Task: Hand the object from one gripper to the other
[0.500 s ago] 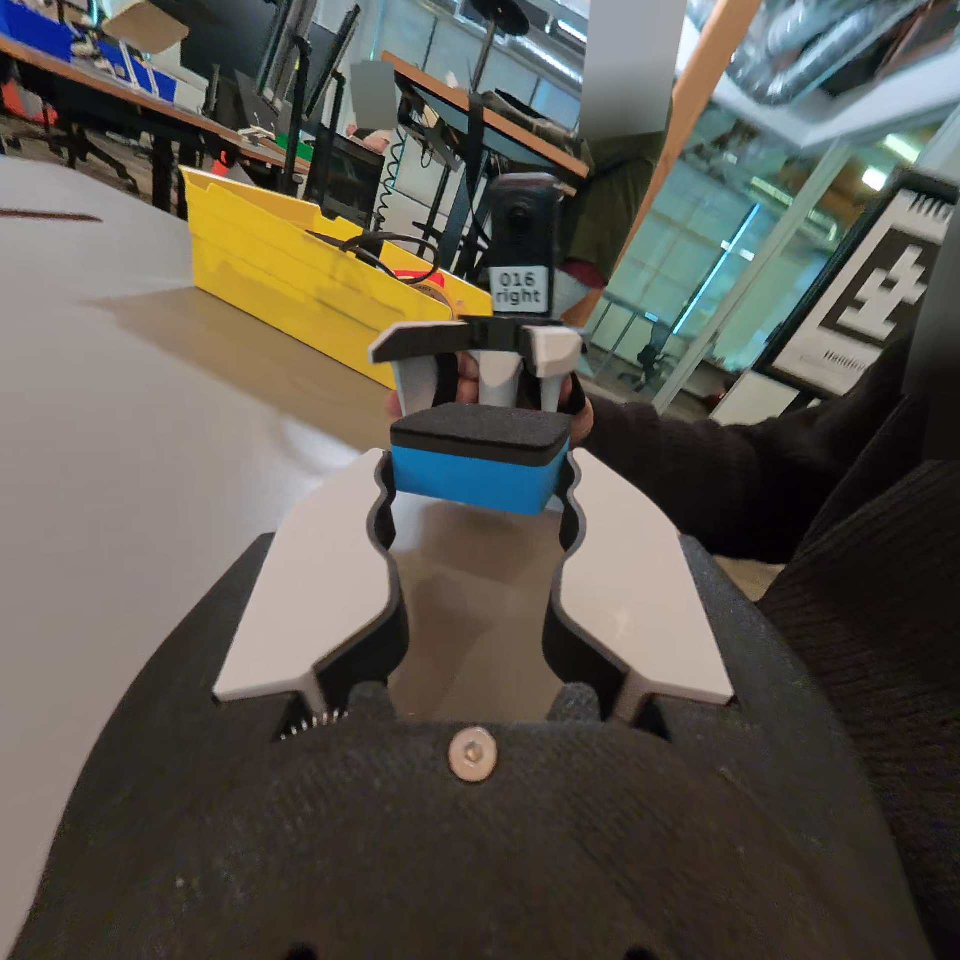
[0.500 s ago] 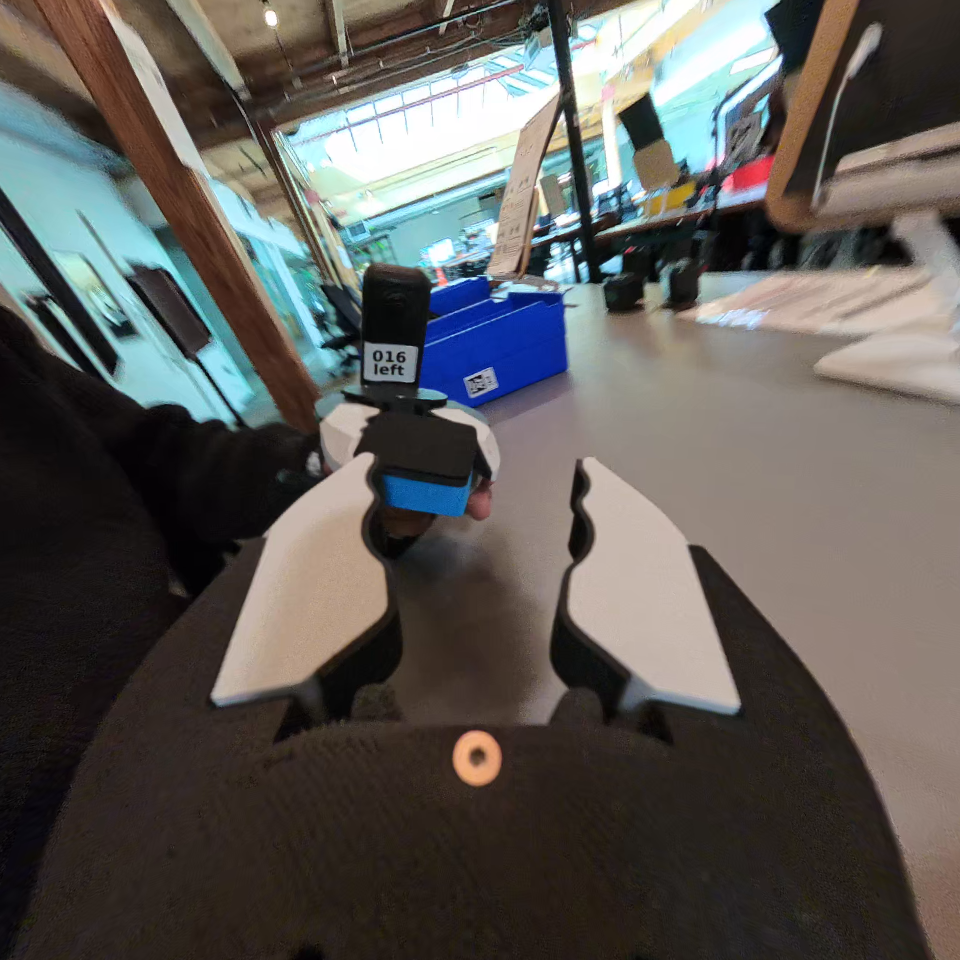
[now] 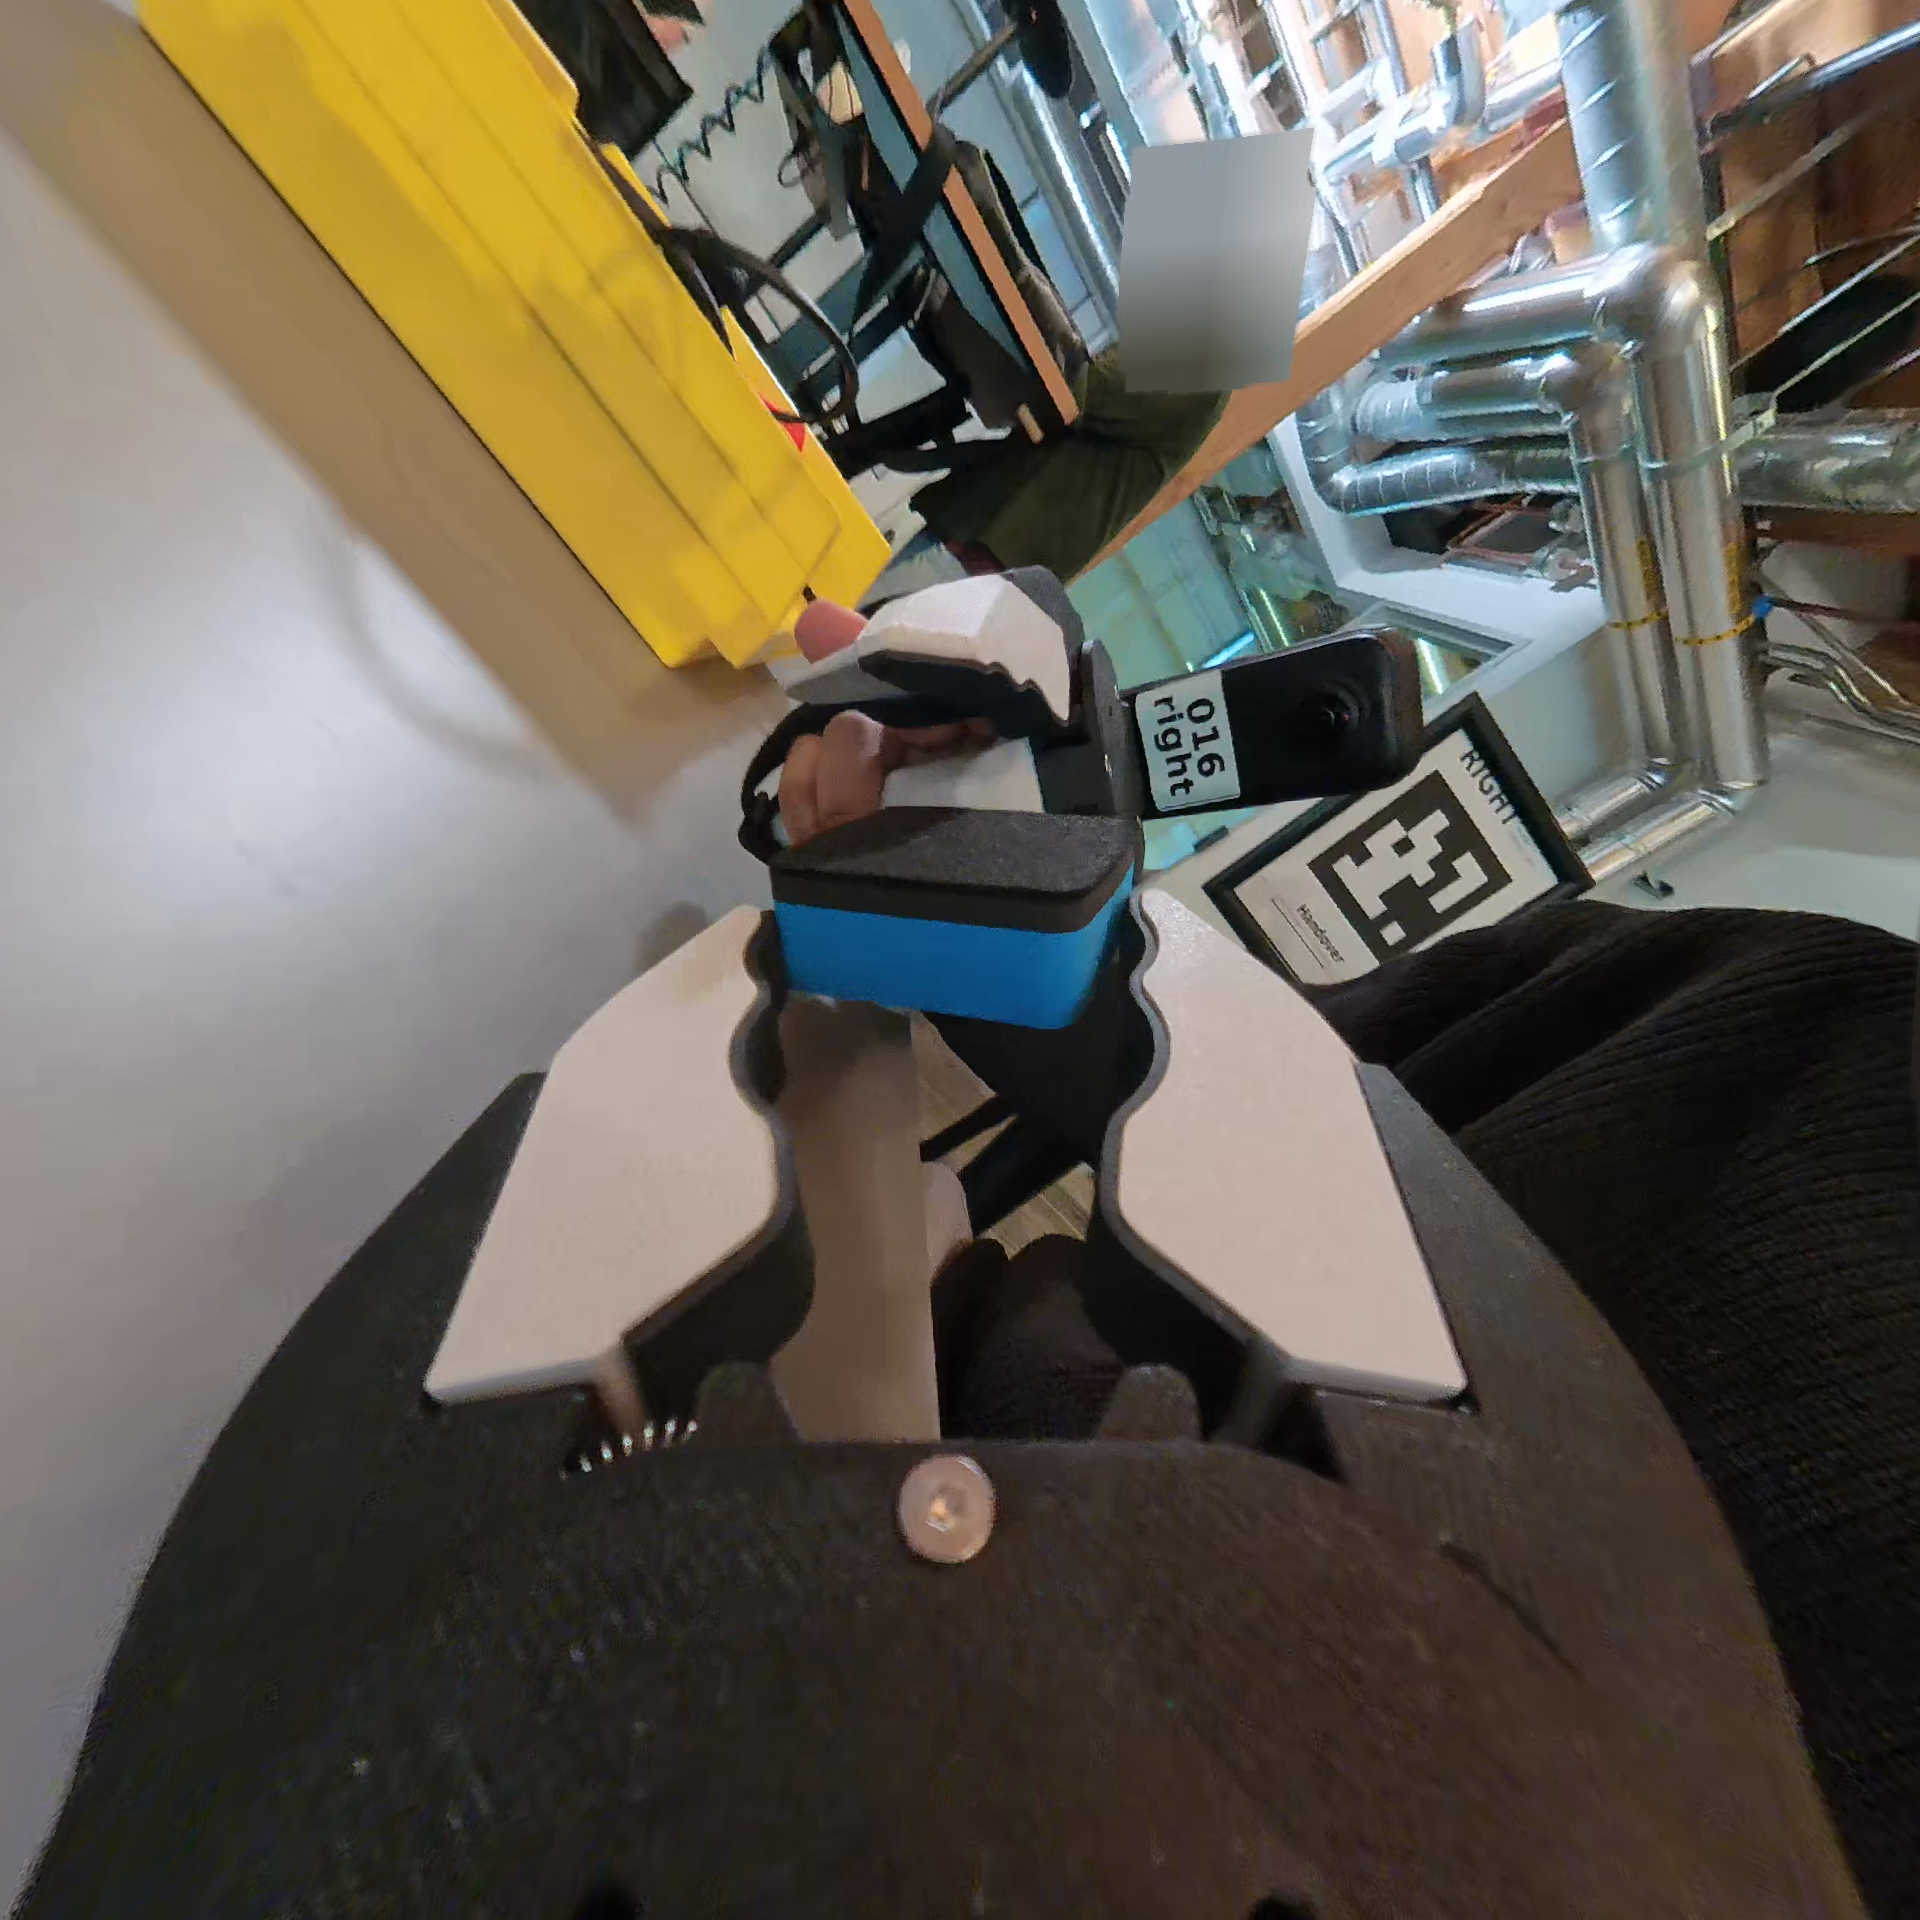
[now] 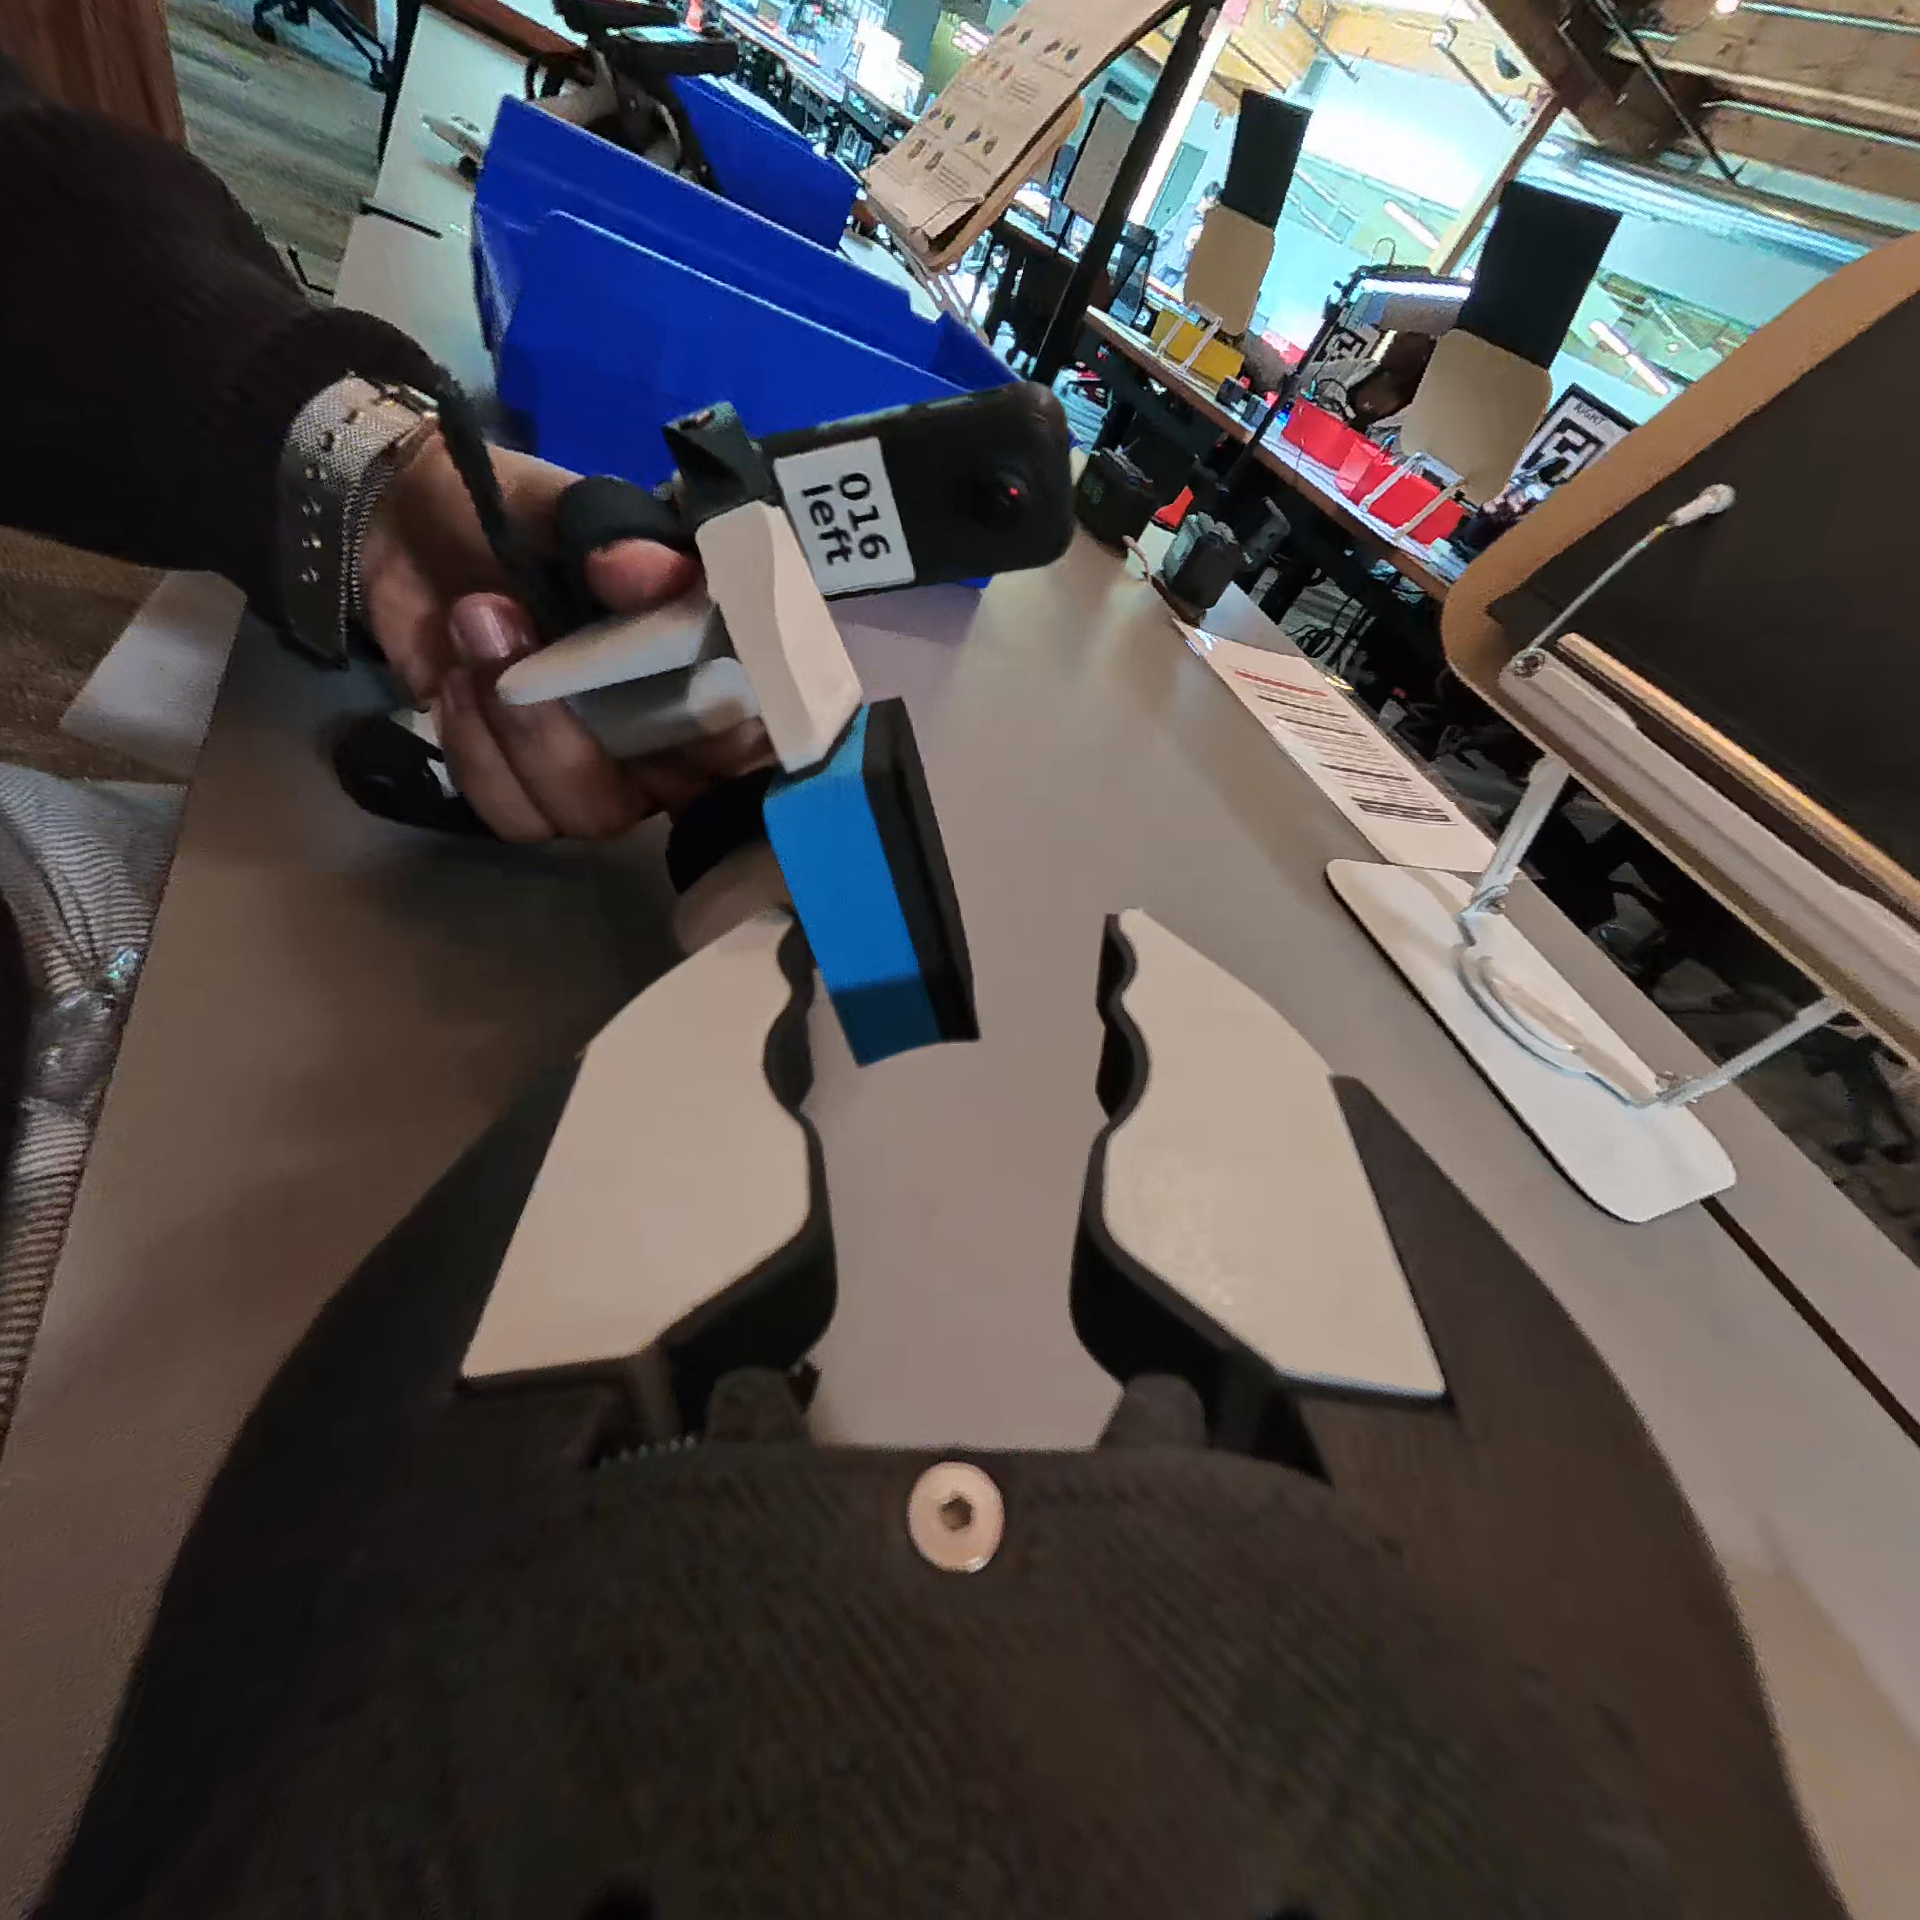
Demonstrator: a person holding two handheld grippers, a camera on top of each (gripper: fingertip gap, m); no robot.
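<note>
Grey table point(image 4: 1091, 748) below, blue bin point(image 4: 665, 312) behind. Left gripper point(image 3: 951, 935) clenched on blue-and-black block point(image 3: 935, 935), held in air. Right gripper point(image 4: 951, 997) spread wide, block's lower end between its fingertips, nearer the left one; contact unclear.

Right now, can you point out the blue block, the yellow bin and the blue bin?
Block point(image 3: 935, 961): left wrist view, on its blue side face.
Yellow bin point(image 3: 499, 312): left wrist view, on its long outer wall.
Blue bin point(image 4: 665, 343): right wrist view, on its near wall.
</note>
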